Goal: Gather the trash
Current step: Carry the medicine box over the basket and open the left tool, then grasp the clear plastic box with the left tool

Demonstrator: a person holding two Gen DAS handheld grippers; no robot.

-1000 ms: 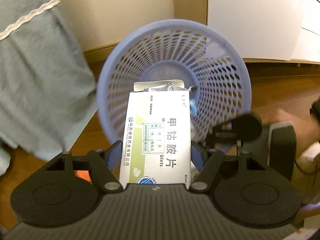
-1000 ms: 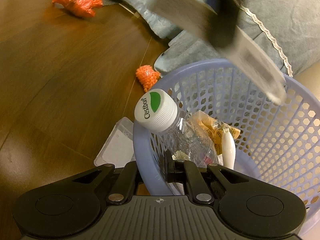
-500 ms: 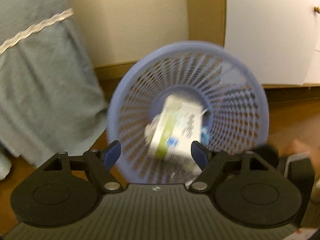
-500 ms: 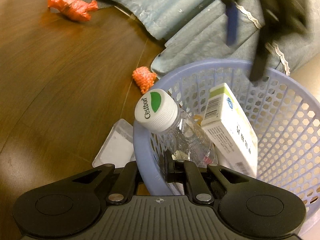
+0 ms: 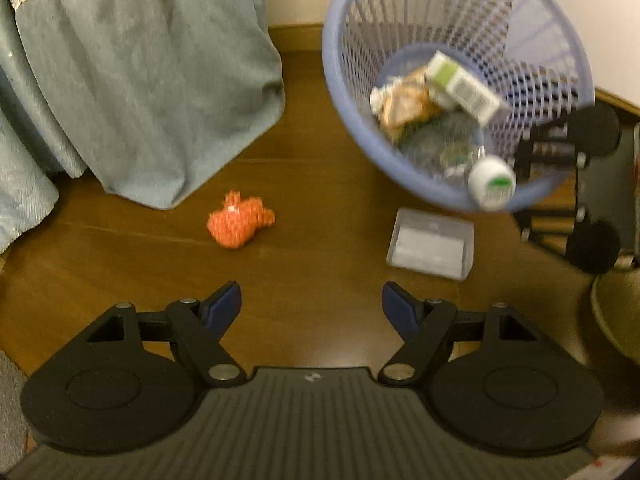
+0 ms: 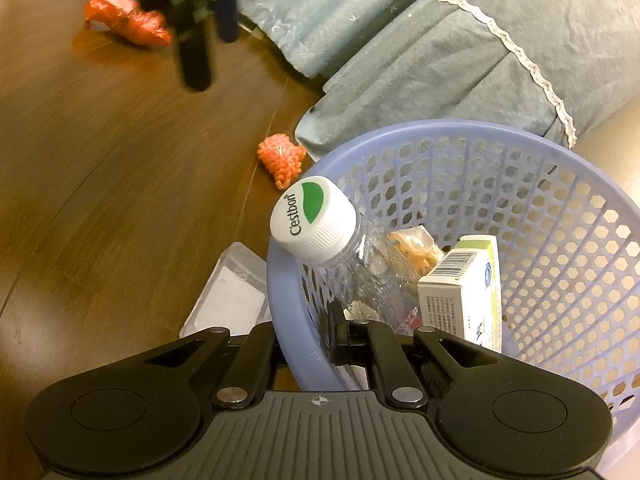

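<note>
Basket (image 6: 520,152) rim pinched by right claw (image 6: 340,332), jaws closed on it. Inside: box (image 6: 464,292), bottle (image 6: 316,216), wrappers (image 5: 404,100). Left claw (image 5: 312,300) wide, nothing between jaws, over floor (image 5: 320,264). Orange net wad (image 5: 240,220) on floor beside basket, clear tray (image 5: 432,244) just under its rim.

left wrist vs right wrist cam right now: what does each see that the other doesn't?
Left wrist only: the open left gripper with nothing between its fingers, over bare wooden floor.
Right wrist only: a crumpled orange plastic bag near the bedding, and the right gripper shut on the lavender mesh basket rim.
Both: basket, white-capped clear bottle, white-and-green medicine box, orange knitted ball, clear plastic tray.
</note>
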